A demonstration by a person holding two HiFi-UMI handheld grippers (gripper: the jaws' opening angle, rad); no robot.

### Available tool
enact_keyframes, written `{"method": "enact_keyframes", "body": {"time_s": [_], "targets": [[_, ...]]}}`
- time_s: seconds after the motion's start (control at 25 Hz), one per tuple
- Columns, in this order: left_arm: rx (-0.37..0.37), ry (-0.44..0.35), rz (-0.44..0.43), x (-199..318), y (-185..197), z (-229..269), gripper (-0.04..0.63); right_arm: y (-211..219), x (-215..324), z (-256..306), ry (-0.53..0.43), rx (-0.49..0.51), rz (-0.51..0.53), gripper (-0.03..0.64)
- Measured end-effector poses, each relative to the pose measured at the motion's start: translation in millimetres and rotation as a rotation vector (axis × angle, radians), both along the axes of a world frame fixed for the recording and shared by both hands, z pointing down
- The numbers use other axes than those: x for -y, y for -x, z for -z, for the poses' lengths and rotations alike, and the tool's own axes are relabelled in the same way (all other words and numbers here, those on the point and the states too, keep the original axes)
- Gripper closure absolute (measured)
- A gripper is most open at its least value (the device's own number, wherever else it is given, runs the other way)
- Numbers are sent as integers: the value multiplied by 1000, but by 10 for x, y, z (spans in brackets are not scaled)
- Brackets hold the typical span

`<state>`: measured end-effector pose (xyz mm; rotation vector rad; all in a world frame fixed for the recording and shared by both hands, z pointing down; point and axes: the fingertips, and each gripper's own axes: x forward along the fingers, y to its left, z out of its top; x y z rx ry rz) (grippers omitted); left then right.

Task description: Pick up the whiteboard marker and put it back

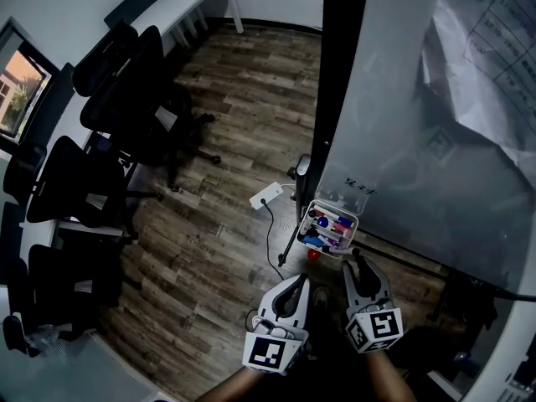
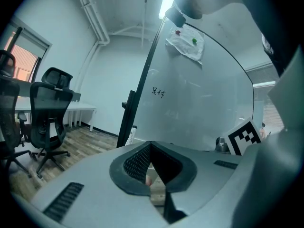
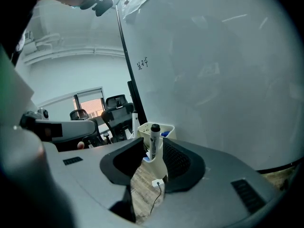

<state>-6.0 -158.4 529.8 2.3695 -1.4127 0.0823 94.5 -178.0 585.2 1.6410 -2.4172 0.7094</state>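
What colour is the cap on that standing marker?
The cap is black; the right gripper view shows it best.

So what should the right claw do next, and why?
Probably pull the right claw straight back, away from the tray. Its jaws stand wider apart than the marker, and the marker stands upright in the tray with nothing squeezing it, so it looks put back already.

The white, black-capped whiteboard marker (image 3: 155, 144) stands upright between the parted jaws of the right hand-held gripper (image 3: 152, 150).
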Motion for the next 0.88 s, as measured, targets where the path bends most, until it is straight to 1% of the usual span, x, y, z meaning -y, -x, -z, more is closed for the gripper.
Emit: {"method": "enact_keyframes", "body": {"time_s": [0.88], "targets": [[-2, 45, 16, 60, 41, -114, 589, 50, 189, -106, 34, 15, 20, 488]]}}
